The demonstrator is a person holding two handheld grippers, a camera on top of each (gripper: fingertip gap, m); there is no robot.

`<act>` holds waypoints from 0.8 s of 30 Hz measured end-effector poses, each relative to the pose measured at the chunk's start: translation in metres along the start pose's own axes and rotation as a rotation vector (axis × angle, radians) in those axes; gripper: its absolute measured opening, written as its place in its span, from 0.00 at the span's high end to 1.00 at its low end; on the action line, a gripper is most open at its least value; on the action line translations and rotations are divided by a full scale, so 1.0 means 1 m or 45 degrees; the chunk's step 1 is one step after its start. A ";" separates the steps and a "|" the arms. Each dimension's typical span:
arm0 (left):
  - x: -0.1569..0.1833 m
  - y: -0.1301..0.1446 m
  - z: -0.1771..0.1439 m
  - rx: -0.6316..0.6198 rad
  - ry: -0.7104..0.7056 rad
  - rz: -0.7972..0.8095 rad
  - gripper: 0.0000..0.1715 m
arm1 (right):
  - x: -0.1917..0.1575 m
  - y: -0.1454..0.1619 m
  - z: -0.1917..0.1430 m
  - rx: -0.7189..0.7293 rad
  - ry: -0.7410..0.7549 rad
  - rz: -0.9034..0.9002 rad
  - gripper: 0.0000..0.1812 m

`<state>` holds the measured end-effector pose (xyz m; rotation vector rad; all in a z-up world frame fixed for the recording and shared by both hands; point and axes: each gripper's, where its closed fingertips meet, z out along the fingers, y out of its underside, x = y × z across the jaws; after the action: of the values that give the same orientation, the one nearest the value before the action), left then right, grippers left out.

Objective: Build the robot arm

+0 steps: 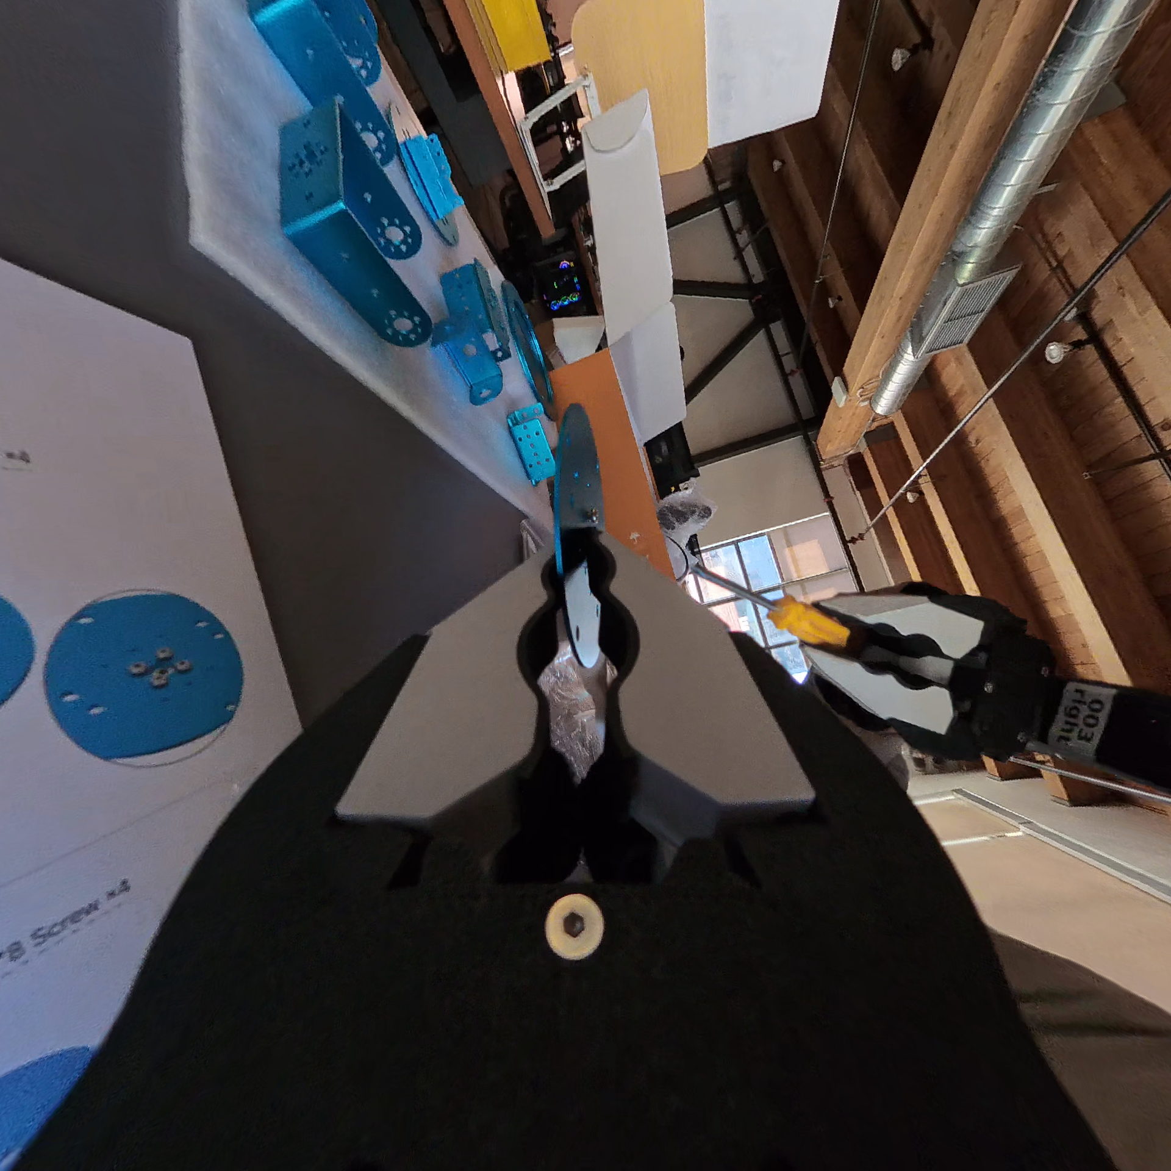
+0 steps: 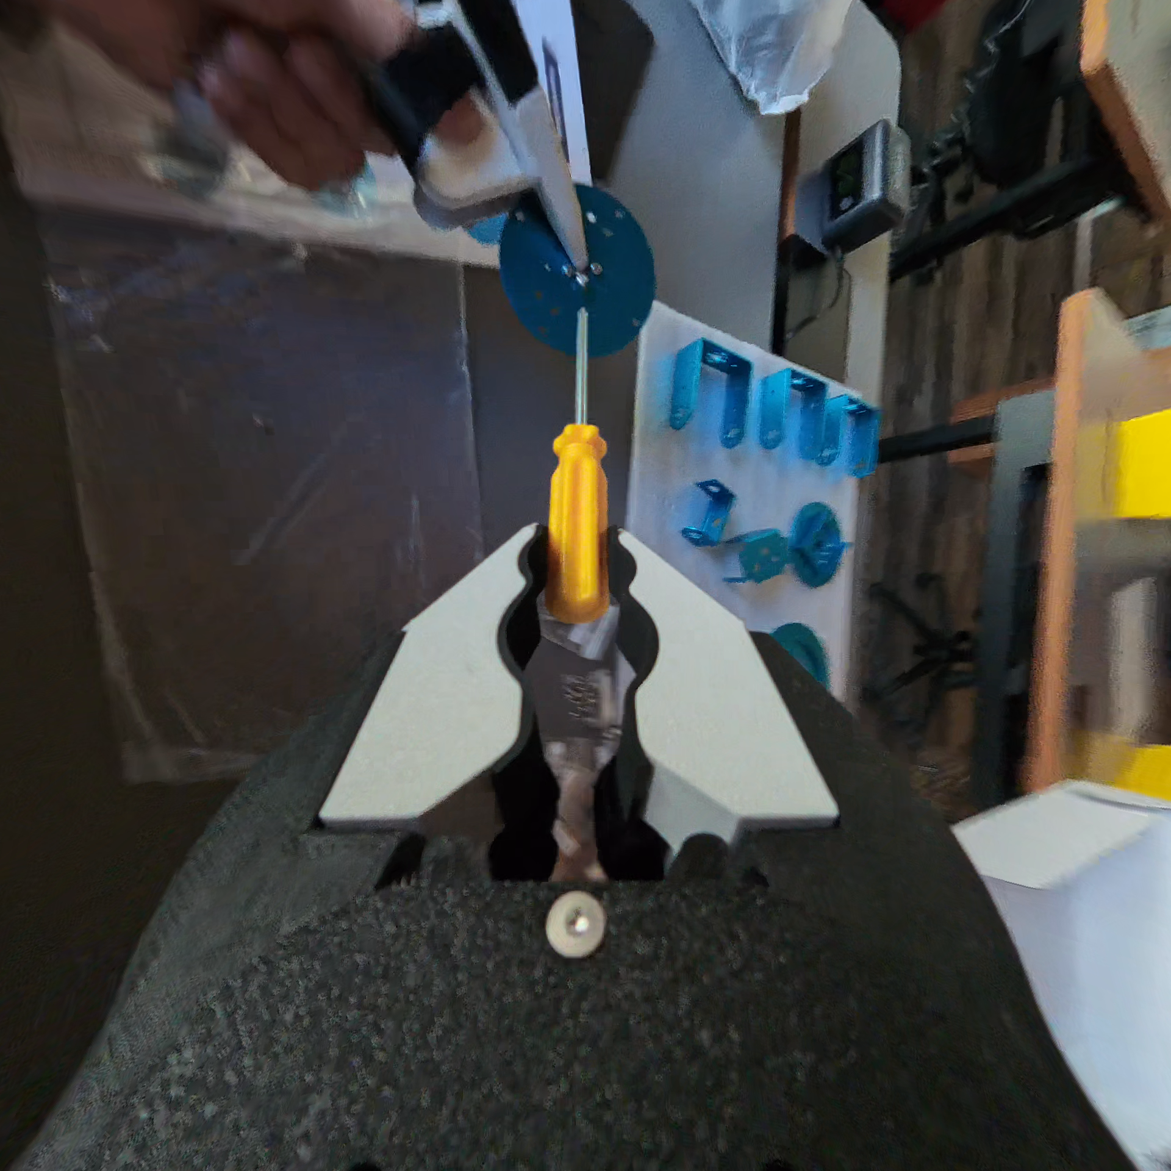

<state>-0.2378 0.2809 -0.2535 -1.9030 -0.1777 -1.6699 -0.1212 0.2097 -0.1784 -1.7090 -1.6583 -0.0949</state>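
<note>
while clamped on blue disc, left tool, screwdriver tip at centre

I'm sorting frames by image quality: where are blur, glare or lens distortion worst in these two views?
Right wrist view: the hand at upper left and the shelves at right are motion-smeared, while the yellow screwdriver in the right gripper stays sharp. Left wrist view: strong wide-angle bending at the edges, bright window glare behind the blue disc, and a soft printed sheet.

Disc and screwdriver
I held the blue disc edge-on in my left tongs; my right clamped the yellow screwdriver, tip at its centre screws.
</note>
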 end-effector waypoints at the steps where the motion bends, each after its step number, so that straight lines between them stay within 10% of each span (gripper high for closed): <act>1: 0.000 0.003 -0.001 -0.018 0.001 -0.004 0.98 | 0.004 0.002 0.002 -0.049 0.054 -0.114 0.90; 7: 0.016 0.023 -0.011 -0.111 0.051 0.019 0.98 | -0.002 0.012 -0.004 -0.161 0.251 -0.468 0.90; 16: 0.028 0.080 -0.033 -0.300 0.071 -0.106 0.98 | -0.095 0.097 0.021 0.108 -0.045 0.411 0.90; 24: 0.039 0.121 -0.025 -0.478 0.125 -0.215 0.98 | -0.129 0.108 0.038 0.188 -0.375 0.647 0.90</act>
<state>-0.1945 0.1591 -0.2574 -2.1156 0.0181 -2.0200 -0.0623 0.1349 -0.3223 -2.0424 -1.3336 0.5282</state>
